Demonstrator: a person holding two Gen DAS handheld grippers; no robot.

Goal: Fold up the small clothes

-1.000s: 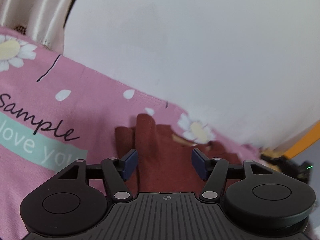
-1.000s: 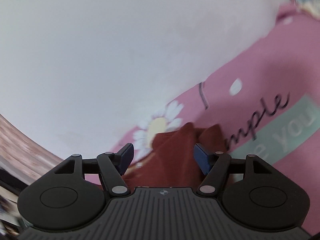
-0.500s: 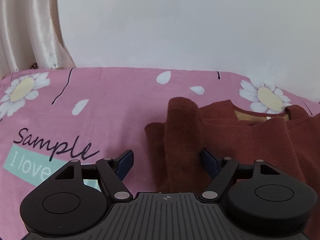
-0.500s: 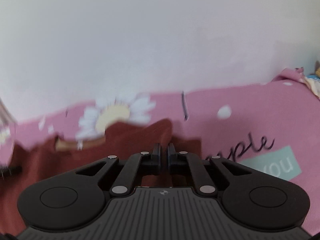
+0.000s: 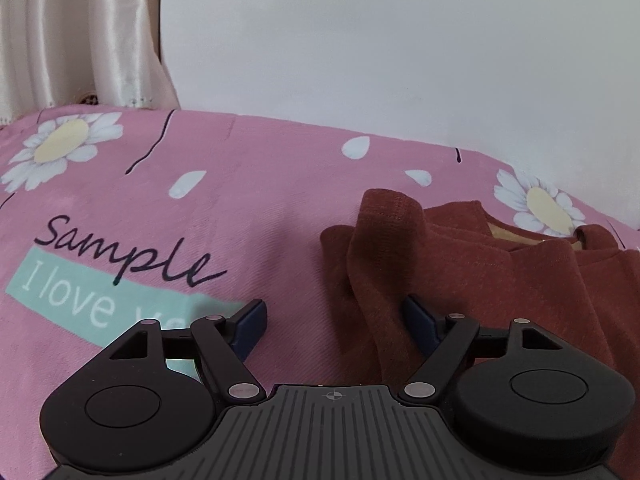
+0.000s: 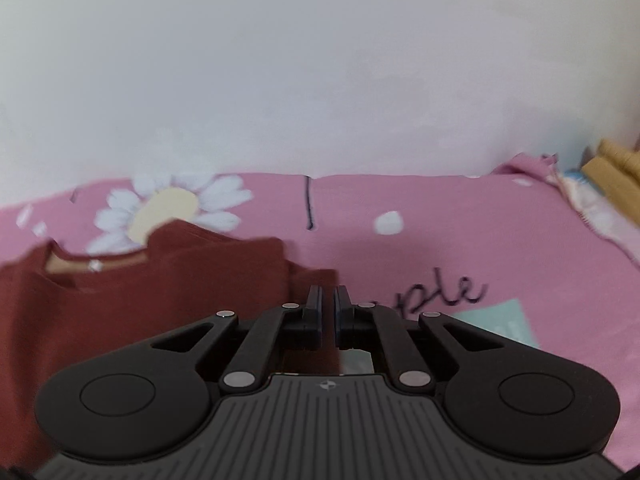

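A small rust-red sweater [image 5: 500,280] lies on a pink bed sheet [image 5: 248,200], its tan-lined neck toward the wall. My left gripper [image 5: 334,310] is open low over the sweater's left edge, and a raised ridge of sleeve [image 5: 380,248] runs between its blue pads [image 5: 250,320]. In the right wrist view the same sweater [image 6: 140,300] fills the lower left. My right gripper [image 6: 328,304] is shut at the sweater's right edge, where the red cloth meets the closed jaws.
A white wall [image 5: 400,60] rises just behind the bed. A cream curtain [image 5: 80,32] hangs at the far left. Folded yellow and pale fabrics [image 6: 612,184] lie at the bed's right end. The sheet carries daisies and a teal printed band [image 5: 80,300].
The right gripper's jaws went from wide open around the sweater's edge to shut. Both views rolled level and dropped closer to the bed; the left gripper stayed open.
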